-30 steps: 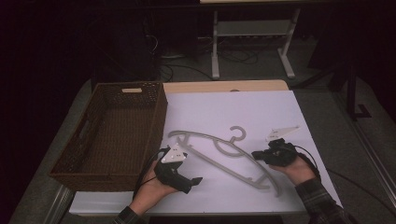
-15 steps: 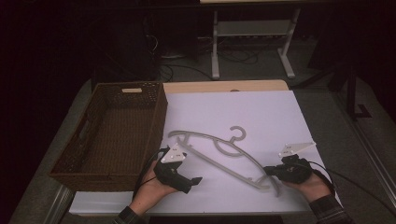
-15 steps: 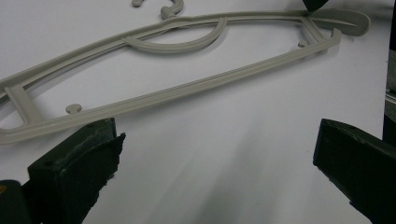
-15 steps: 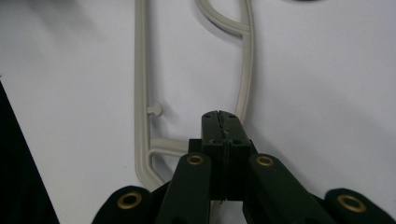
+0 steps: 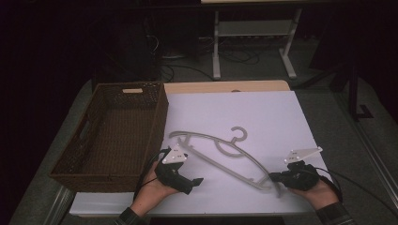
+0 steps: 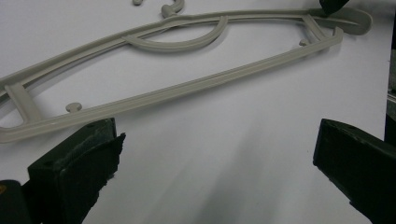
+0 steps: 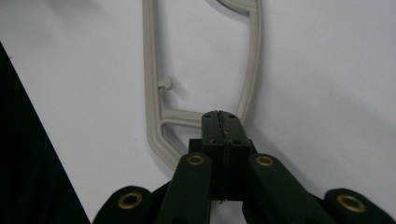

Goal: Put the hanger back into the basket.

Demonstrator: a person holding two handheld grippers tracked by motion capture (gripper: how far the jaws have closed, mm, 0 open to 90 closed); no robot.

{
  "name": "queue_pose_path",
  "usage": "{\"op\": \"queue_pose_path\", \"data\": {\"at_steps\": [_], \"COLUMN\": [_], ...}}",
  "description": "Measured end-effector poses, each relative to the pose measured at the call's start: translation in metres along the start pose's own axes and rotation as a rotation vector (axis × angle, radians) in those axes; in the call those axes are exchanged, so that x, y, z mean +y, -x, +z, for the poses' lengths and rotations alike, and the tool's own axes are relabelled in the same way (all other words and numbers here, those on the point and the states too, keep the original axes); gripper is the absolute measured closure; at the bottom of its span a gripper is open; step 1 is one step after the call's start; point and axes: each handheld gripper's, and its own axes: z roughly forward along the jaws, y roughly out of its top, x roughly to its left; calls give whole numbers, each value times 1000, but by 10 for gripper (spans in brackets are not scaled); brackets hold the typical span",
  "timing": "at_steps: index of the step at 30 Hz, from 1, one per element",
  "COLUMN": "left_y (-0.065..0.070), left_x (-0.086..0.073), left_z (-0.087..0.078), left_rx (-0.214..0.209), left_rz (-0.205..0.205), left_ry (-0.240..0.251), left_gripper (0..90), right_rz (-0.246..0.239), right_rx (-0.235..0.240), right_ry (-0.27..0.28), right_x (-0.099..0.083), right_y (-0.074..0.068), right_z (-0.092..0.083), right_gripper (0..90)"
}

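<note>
My right gripper [image 7: 219,122] covers the hanger's [image 7: 152,93] near end where its bars meet; I cannot tell if my shut fingers [image 7: 211,122] pinch it. The hanger's hook is cut off at the picture's top

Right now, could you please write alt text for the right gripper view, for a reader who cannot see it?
The right gripper, its black jaws pressed together, rests over the near end of a beige plastic hanger that lies flat on a white table surface. Whether it pinches the hanger is unclear.
</note>
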Motion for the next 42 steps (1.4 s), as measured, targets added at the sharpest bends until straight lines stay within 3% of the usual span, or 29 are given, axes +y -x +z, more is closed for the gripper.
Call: {"op": "queue_pose_path", "data": {"at_steps": [4, 8, 11, 19, 25, 26, 34, 42], "left_y": [0, 0, -1, 0, 0, 0, 0, 0], "left_x": [0, 0, 0, 0, 0, 0, -1, -1], "left_z": [0, -1, -1, 0, 2, 2, 3, 4], "left_rx": [2, 3, 3, 2, -2, -2, -4, -5], "left_rz": [-3, -5, -6, -2, -2, -1, 0, -5], "left_ry": [1, 4, 3, -2, -5, -6, -12, -12], "left_gripper": [0, 0, 0, 0, 0, 0, 0, 0], "right_rz": [1, -24, -17, 15, 48, 50, 80, 146], "right_rx": [1, -6, -25, -109, -164, -171, -223, -273], "right_ry": [-9, -68, -68, -76, -64, -55, -40, -16], "right_x": [1, 2, 2, 5, 14, 16, 27, 42], "right_y": [0, -7, -5, 18, 44, 52, 76, 103], "right_z": [0, 7, 7, 4, 6, 6, 11, 21], "right_gripper": [900, 900, 900, 900, 900, 900, 900, 900]}}
